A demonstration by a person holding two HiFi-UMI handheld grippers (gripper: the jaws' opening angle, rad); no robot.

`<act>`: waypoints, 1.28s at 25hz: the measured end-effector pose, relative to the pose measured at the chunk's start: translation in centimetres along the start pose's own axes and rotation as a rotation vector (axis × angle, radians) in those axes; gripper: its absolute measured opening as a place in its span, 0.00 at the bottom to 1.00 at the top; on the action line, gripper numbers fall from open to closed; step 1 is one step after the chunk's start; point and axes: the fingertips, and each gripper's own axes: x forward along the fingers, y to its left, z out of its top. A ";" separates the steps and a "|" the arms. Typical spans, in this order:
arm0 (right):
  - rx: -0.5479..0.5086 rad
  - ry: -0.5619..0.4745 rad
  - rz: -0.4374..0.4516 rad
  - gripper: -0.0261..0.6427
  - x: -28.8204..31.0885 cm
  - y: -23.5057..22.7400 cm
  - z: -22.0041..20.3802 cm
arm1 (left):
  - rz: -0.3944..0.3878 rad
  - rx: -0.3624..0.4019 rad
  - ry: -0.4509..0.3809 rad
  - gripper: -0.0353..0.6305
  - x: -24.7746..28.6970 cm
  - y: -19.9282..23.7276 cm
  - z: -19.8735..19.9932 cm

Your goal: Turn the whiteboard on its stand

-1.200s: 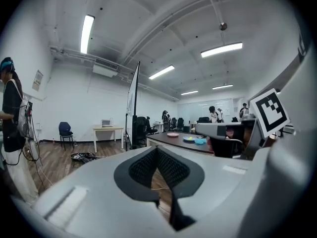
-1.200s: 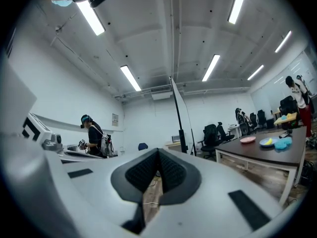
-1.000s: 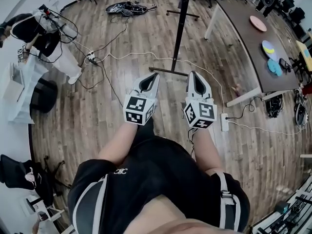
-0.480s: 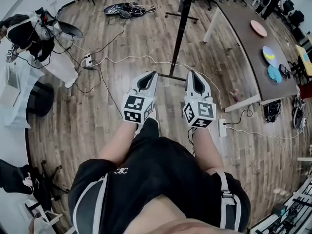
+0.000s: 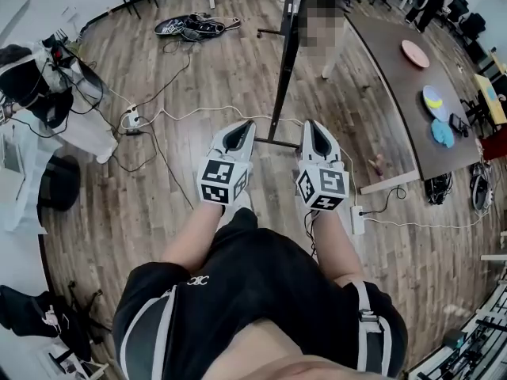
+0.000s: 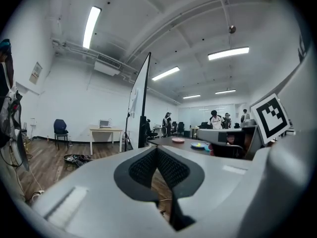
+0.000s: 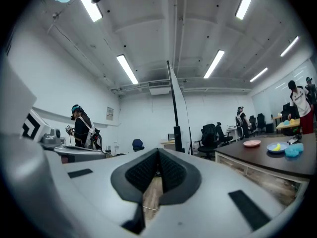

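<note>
Squarely ahead, edge-on and untouched: tall white whiteboard in a black frame (image 5: 287, 54), upright on its black floor stand (image 5: 273, 141), out on the open wooden plank floor (image 5: 198, 62) and well clear of the floor's edges. From the head view, little more than a dark upright line, long axis vertical, thin edge turned toward the person. Held out side by side and about level, pale grey left gripper (image 5: 250, 123) and pale grey right gripper (image 5: 310, 123), tips angled slightly toward each other. Jaws of both pressed together, ribbed black pads meeting, nothing between them. Foot bar of the stand on the floor just beyond the tips, post rising between the two grippers, apart from both. Whiteboard (image 6: 138, 103) a little left of the closed jaws in the left gripper view, whiteboard (image 7: 176, 114) a little right of them in the right gripper view. Neither hand clearly nearer. Judged as approach only, turning not yet begun. Next move likely: jaws opened, a reach forward to the near vertical edge, then a swing about the upright post. Thin white cable (image 5: 206, 108) trailing over the floor close to the foot bar, a possible snag.
</note>
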 end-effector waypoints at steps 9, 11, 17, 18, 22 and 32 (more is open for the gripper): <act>-0.006 0.037 0.004 0.05 8.9 -0.1 -0.1 | -0.005 -0.023 0.011 0.07 5.9 6.6 1.2; -0.011 0.044 0.000 0.05 10.7 -0.3 -0.1 | -0.011 -0.023 0.011 0.07 7.2 7.8 1.4; -0.032 0.068 -0.006 0.05 16.2 -0.3 -0.4 | -0.018 -0.047 0.016 0.07 10.4 12.1 1.5; -0.033 0.072 -0.010 0.05 17.0 -0.4 -0.5 | -0.020 -0.050 0.017 0.07 11.0 12.7 1.5; -0.029 0.077 -0.039 0.05 19.8 -1.0 -1.1 | -0.038 -0.050 0.033 0.07 12.9 14.9 1.0; -0.008 0.099 -0.091 0.05 23.5 -3.5 -2.8 | -0.072 -0.035 0.067 0.07 16.8 16.3 0.4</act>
